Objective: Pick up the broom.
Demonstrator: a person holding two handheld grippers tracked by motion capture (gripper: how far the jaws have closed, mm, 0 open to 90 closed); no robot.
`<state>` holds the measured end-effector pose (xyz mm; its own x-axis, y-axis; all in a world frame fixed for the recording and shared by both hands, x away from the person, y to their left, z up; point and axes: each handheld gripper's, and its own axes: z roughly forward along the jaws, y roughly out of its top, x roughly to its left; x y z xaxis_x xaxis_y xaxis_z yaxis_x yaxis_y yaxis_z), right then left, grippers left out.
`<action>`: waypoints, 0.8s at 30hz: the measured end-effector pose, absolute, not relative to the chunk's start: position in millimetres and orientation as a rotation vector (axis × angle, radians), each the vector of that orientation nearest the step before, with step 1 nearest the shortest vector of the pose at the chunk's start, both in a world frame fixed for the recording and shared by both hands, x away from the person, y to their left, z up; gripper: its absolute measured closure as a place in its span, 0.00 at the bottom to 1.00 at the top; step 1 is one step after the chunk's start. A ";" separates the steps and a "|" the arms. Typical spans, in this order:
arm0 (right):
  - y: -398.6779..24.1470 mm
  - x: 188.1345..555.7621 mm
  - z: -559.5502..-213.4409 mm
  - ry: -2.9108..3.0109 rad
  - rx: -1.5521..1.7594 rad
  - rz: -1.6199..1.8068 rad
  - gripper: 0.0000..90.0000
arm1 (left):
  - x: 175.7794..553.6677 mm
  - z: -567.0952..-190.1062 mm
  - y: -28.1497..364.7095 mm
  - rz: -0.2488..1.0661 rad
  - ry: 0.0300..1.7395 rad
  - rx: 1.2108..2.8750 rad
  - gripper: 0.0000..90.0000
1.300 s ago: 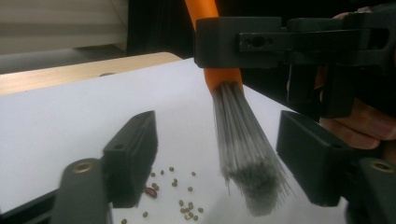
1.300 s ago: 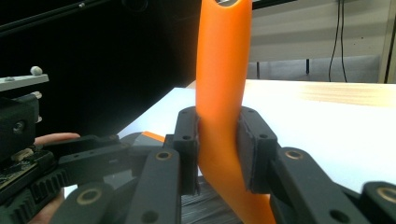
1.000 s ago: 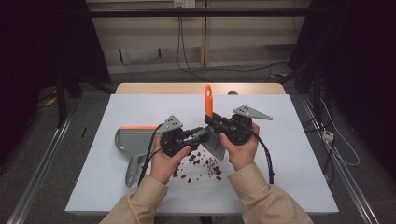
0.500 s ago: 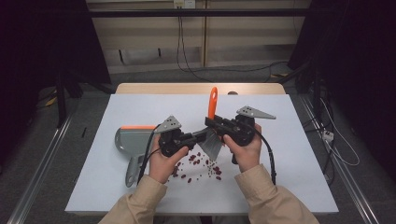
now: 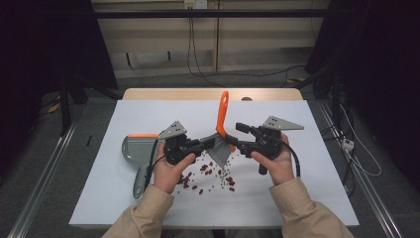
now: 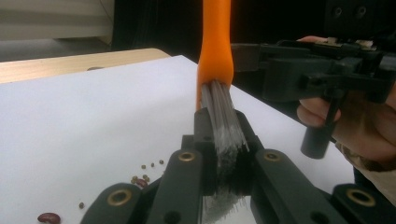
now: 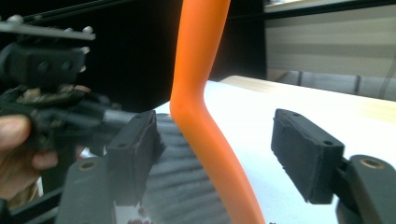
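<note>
A hand brush with an orange handle (image 5: pixel 223 111) and grey bristles (image 5: pixel 219 149) stands nearly upright over the white table (image 5: pixel 297 198). My left gripper (image 5: pixel 205 144) is shut on the bristles (image 6: pixel 224 116), which are squeezed between its black jaws. My right gripper (image 5: pixel 236 135) has just been opening. Its pads (image 7: pixel 306 156) now stand apart on either side of the handle (image 7: pixel 198 70) and do not press on it. Dark red beans (image 5: pixel 208 173) lie scattered under the brush.
A grey dustpan (image 5: pixel 138 148) with an orange edge lies flat on the table left of my left hand. A few beans (image 6: pixel 49 217) lie close to the left gripper. Cables trail across the floor beyond the table's far edge.
The right gripper's jaws have opened off the orange handle, and that hand has drawn to the right. The left gripper has closed on the bristles. The brush has tilted slightly.
</note>
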<state>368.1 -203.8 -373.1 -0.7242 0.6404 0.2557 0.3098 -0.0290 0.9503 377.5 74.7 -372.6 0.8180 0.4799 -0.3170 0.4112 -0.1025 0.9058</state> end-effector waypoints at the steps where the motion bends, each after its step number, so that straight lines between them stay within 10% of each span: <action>1: -210.0 369.4 -377.4 2.010 1.013 1.792 0.30 | 377.6 -372.5 74.7 0.066 0.696 1.721 0.94; 24: -216.7 382.7 -401.2 2.162 0.984 1.816 0.35 | 378.0 -373.4 72.8 0.031 0.664 1.728 0.94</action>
